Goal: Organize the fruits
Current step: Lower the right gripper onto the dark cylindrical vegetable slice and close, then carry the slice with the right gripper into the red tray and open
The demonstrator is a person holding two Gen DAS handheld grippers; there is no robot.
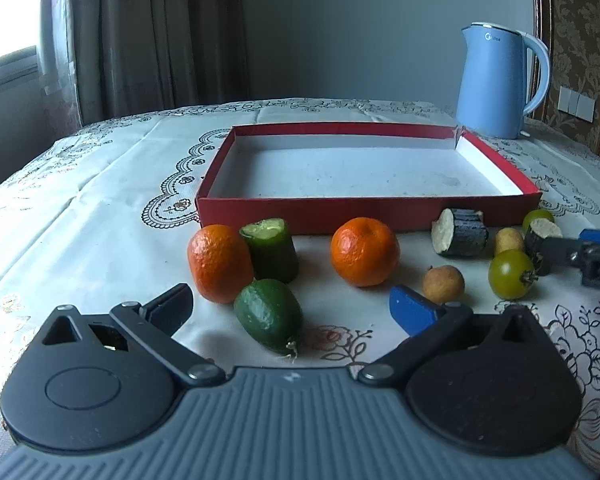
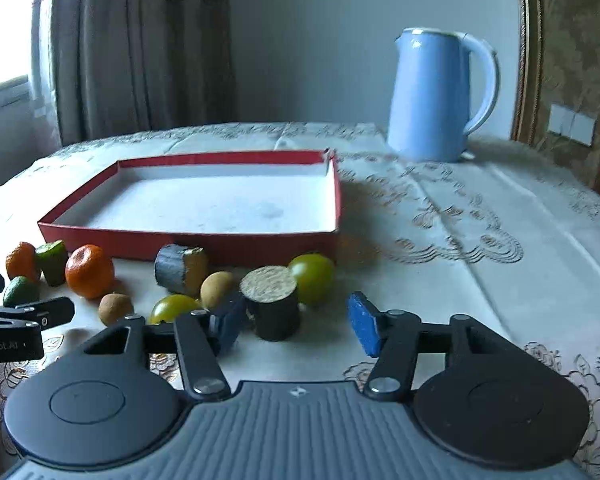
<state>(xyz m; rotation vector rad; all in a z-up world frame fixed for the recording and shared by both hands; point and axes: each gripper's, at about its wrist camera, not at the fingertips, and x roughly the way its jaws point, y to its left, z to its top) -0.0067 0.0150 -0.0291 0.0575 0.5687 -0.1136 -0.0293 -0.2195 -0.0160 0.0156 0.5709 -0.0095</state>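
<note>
From the left wrist view, the left gripper [image 1: 292,312] hung low over the bench [image 1: 100,208] with its jaws spread wide and nothing between them. A green cucumber end [image 1: 268,314] lay in the gap between the fingers, touching neither. Behind it stood a cut cucumber piece [image 1: 271,250] beside one orange [image 1: 219,263]; a second orange [image 1: 365,251] sat apart to the right. Further right came a longan [image 1: 443,284], a green tomato [image 1: 511,274], a second green tomato [image 1: 538,216], a small potato [image 1: 508,240] and two dark-skinned cut chunks, one [image 1: 460,232] lying on its side. The red tray [image 1: 364,214] stood empty just behind the row, with open cloth to its left. A blue kettle [image 1: 496,80] stood near the far right corner.

From the right wrist view, the right gripper [image 2: 296,324] was also spread, and the upright dark chunk [image 2: 272,304] stood between its fingers, close to the left pad [image 2: 228,326], though contact could not be told. The bench ran bare to the right, up to its edge.
</note>
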